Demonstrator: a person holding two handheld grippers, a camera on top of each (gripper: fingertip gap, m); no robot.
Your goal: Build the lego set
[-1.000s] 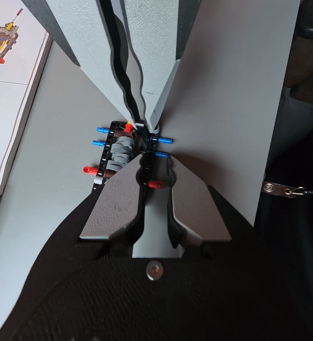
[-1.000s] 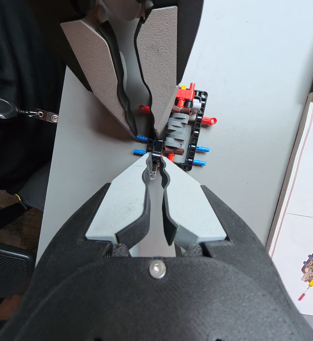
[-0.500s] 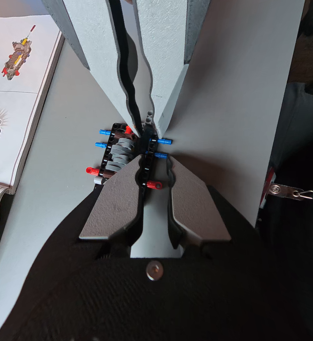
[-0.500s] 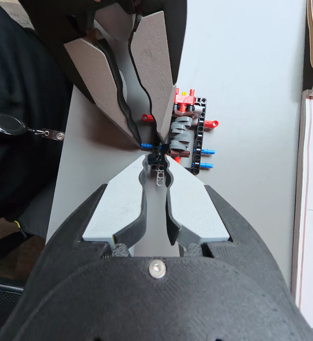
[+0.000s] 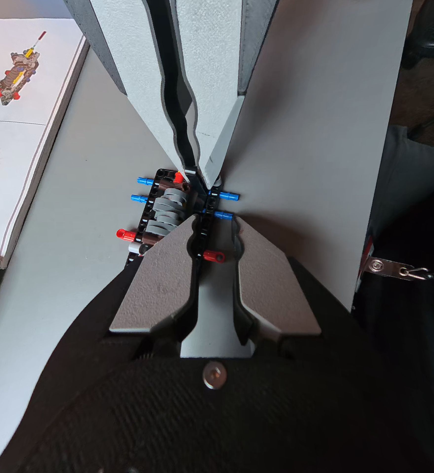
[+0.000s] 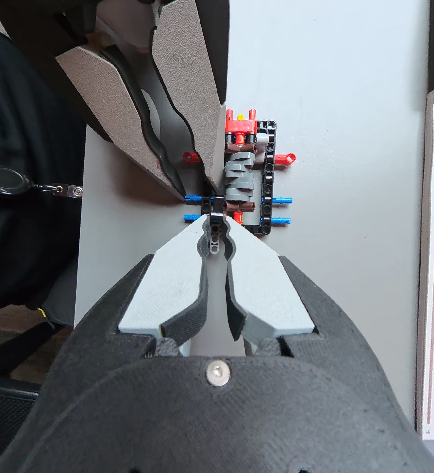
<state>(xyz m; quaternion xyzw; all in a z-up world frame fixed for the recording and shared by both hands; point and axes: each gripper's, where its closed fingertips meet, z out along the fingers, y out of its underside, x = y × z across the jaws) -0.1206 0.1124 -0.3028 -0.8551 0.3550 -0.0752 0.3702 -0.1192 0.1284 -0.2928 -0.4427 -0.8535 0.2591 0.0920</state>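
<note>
Resting on the grey surface [image 6: 338,76], the lego build [image 6: 246,174] shows a black frame, grey discs, red and blue pins; no writing is legible. Left gripper [image 5: 213,225] straddles its frame side, part open, while the right gripper [image 6: 217,225] pinches a black-and-grey connector [image 6: 215,230].

Straddling the black side beam [image 5: 207,230] of the lego frame [image 5: 175,212] with the left tool [image 5: 214,225], fingers parted. Meeting it from opposite, the right tool [image 5: 198,176], pinching a small black piece [image 5: 192,171]. Lying on the grey bench [image 5: 300,179], beside an instruction booklet [image 5: 24,115].

Black-framed lego assembly [image 6: 249,176] with stacked grey discs lies flat on table [image 6: 338,102].
</note>
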